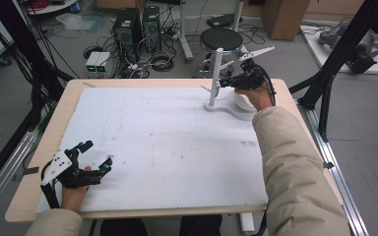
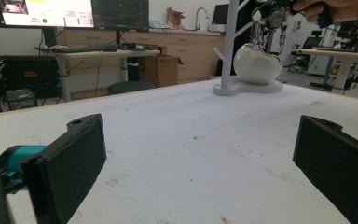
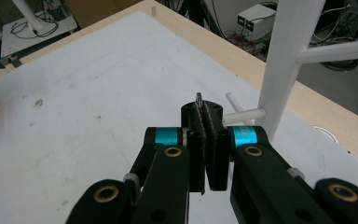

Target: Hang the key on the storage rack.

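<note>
left claw jaws wide apart, nothing between | white counter | far end: white round mug on white rack base, right claw just above mug | monitor behind

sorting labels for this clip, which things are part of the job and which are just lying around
In the job: right gripper, shut on the white cup's handle; white peg stand.

Lying about: left gripper, open and idle; black stool; computer towers; cardboard box.

Beige padded sleeves on both arms, black grippers with teal joints, brass screws, a white plate on the left one.
</note>
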`<control>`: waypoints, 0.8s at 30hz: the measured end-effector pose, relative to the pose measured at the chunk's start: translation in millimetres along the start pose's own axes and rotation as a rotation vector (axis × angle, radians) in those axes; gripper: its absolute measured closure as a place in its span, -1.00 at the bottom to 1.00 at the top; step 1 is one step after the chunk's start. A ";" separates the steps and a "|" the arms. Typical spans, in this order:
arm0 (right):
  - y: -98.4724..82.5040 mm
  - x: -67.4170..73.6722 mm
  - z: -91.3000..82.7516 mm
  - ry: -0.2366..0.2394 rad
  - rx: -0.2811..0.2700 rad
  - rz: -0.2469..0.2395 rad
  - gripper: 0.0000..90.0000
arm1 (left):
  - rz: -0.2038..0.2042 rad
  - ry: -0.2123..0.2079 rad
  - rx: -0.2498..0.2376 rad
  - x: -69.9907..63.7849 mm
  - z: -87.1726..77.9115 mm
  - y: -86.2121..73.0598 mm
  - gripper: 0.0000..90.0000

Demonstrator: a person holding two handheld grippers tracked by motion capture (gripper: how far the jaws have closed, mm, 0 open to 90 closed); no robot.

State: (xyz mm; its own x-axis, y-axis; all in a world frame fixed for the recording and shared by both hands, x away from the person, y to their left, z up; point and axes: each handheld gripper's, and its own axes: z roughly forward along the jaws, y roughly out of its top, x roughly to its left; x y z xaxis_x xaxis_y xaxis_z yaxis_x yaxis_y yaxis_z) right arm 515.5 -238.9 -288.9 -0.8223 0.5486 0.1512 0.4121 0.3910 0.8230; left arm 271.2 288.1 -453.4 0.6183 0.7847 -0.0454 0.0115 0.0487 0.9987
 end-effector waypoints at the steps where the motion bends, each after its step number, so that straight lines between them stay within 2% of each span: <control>1: -0.4 -0.8 0.7 -0.003 0.004 0.004 0.98 | 0.000 0.000 0.000 0.0 0.0 0.0 -0.94; 7: -2.1 -4.6 6.0 -0.012 0.010 0.011 0.98 | -0.001 0.001 0.007 -0.3 0.5 0.1 -0.94; 11: -3.3 -7.5 8.3 -0.029 0.017 0.014 0.97 | 0.015 -0.001 0.010 -1.6 0.9 0.3 -0.94; 18: -5.5 -12.0 9.6 -0.034 0.015 0.028 0.97 | 0.011 -0.001 0.011 -1.3 1.0 0.2 -0.94; 24: -8.8 -14.7 13.1 -0.053 0.013 0.018 0.97 | 0.011 -0.001 0.012 -1.5 1.1 0.2 -0.94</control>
State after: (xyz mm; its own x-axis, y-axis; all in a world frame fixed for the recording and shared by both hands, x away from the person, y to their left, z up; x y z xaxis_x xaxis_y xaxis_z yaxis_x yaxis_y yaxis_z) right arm 529.2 -240.7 -305.5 -0.7930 0.5938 0.1363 0.4319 0.3903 0.8131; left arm 271.2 286.3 -453.1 0.6191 0.7846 -0.0344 0.0139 0.0329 0.9994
